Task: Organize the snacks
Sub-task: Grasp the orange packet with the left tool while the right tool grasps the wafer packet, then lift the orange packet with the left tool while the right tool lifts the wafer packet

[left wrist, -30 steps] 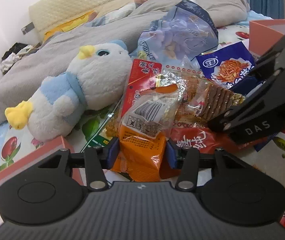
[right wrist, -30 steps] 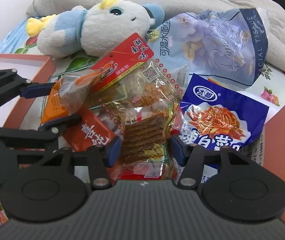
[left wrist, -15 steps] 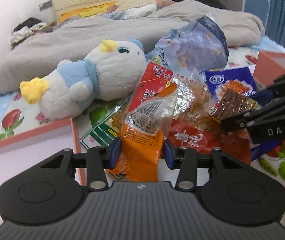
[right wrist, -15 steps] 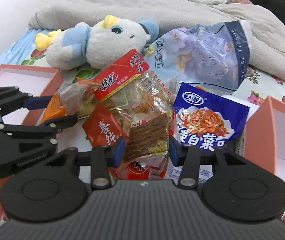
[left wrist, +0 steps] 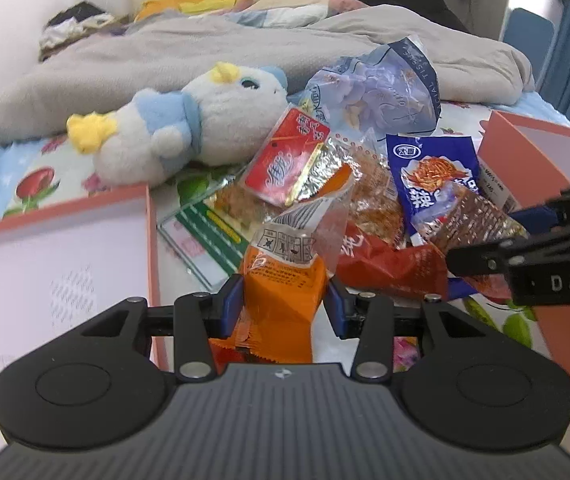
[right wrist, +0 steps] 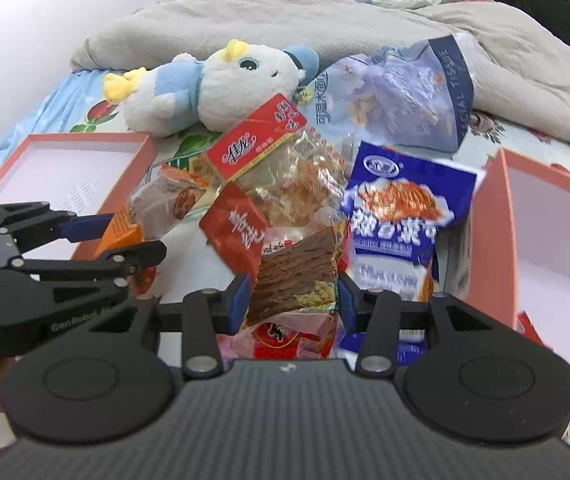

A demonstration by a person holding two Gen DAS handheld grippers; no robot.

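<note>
My left gripper (left wrist: 284, 307) is shut on an orange snack packet (left wrist: 281, 280) and holds it above the bed; it also shows from the side in the right wrist view (right wrist: 133, 236). My right gripper (right wrist: 295, 304) is shut on a clear packet of brown strips (right wrist: 297, 276), seen too in the left wrist view (left wrist: 473, 224). Below lies a pile of snacks: a red-labelled clear bag (right wrist: 261, 148), a dark red packet (right wrist: 237, 236) and a blue packet (right wrist: 397, 208).
An open pink box (left wrist: 65, 248) lies at the left, another pink box (right wrist: 545, 240) at the right. A plush bird (right wrist: 213, 88), a facial tissue pack (right wrist: 405, 92) and a grey blanket (right wrist: 285, 12) lie behind the pile.
Both grippers have lifted and drawn back from the pile, each with its packet held. The left pink box has come closer in the left wrist view.
</note>
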